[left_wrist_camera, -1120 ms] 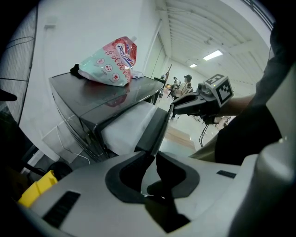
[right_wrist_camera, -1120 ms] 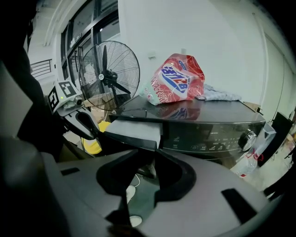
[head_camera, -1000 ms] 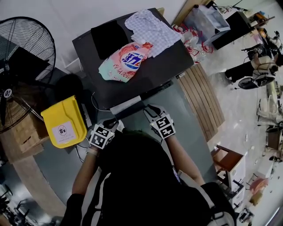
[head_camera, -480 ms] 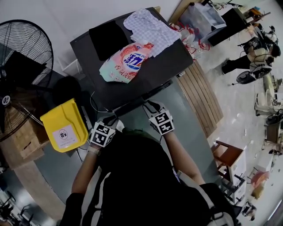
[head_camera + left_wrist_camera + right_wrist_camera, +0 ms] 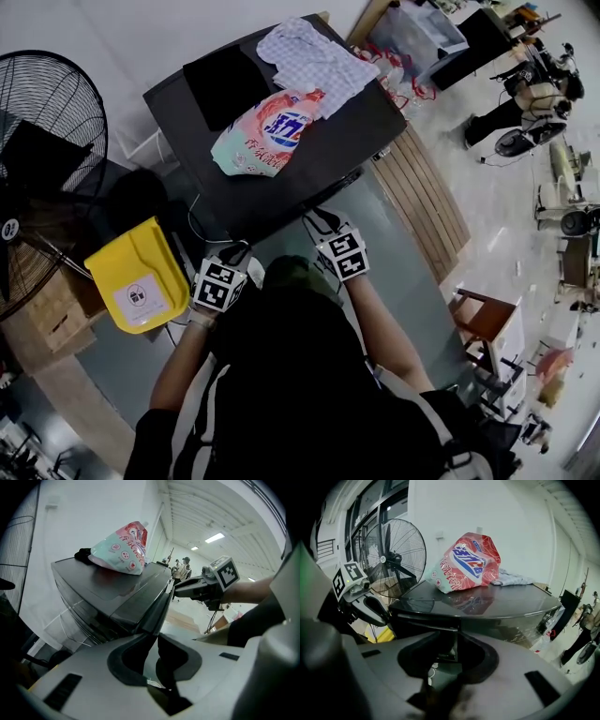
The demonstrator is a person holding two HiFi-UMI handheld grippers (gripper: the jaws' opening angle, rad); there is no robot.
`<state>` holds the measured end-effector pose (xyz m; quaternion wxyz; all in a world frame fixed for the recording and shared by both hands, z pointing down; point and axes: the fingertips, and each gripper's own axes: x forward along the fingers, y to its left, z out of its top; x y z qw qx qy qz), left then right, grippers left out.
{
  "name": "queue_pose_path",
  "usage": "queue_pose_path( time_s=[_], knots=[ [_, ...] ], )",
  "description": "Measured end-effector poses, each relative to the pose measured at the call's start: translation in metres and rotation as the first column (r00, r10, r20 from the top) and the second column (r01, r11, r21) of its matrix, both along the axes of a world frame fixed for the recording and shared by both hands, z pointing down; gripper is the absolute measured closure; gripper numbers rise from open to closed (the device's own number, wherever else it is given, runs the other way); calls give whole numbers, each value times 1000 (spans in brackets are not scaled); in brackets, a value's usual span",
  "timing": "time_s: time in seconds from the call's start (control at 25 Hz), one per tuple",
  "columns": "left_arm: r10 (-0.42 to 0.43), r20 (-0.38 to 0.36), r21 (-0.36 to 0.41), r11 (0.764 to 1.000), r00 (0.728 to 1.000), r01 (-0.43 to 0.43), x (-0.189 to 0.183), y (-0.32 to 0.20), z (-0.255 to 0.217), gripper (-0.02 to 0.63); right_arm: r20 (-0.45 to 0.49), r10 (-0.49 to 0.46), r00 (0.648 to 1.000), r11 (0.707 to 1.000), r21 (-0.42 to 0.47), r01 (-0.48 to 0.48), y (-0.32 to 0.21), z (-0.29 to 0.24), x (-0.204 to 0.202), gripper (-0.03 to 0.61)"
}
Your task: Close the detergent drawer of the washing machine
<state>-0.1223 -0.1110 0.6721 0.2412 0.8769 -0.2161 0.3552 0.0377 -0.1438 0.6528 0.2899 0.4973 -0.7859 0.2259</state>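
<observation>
The dark washing machine (image 5: 352,127) carries a pink detergent bag (image 5: 267,131) and two cloths on its top. Its detergent drawer (image 5: 281,225) lies almost flush with the front edge. My left gripper (image 5: 239,253) sits at the drawer's left end, and my right gripper (image 5: 319,223) at its right end. In the left gripper view the drawer's dark front edge (image 5: 157,611) runs into the narrow gap of my left gripper (image 5: 151,644). Its jaws have just been closing, and floor still shows between the pads. My right gripper (image 5: 454,656) stands slightly apart around the drawer's corner (image 5: 450,632).
A yellow bin (image 5: 141,277) stands on the floor left of the machine, with a large fan (image 5: 42,159) behind it. A wooden pallet (image 5: 427,202) lies to the right. Bags, scooters and people are further off at the right.
The pale strip of the pulled-out drawer seen a second ago has slid into the machine front. Both grippers have moved with it toward the machine.
</observation>
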Motion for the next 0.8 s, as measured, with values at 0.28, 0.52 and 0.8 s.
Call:
queue_pose_path(
  time_s=[0.28, 0.52, 0.8],
  knots=[
    [-29, 7, -2, 1000, 1000, 29, 0, 0, 0, 540, 0, -2, 1000, 1000, -1, 2, 0, -1, 0, 457],
    [-123, 25, -16, 992, 992, 123, 0, 0, 0, 526, 16, -52, 999, 998, -19, 52, 1, -1, 1, 456],
    [-255, 65, 10, 967, 965, 255, -1, -1, 0, 518, 38, -172, 984, 983, -65, 174, 1, 0, 1, 456]
  ],
)
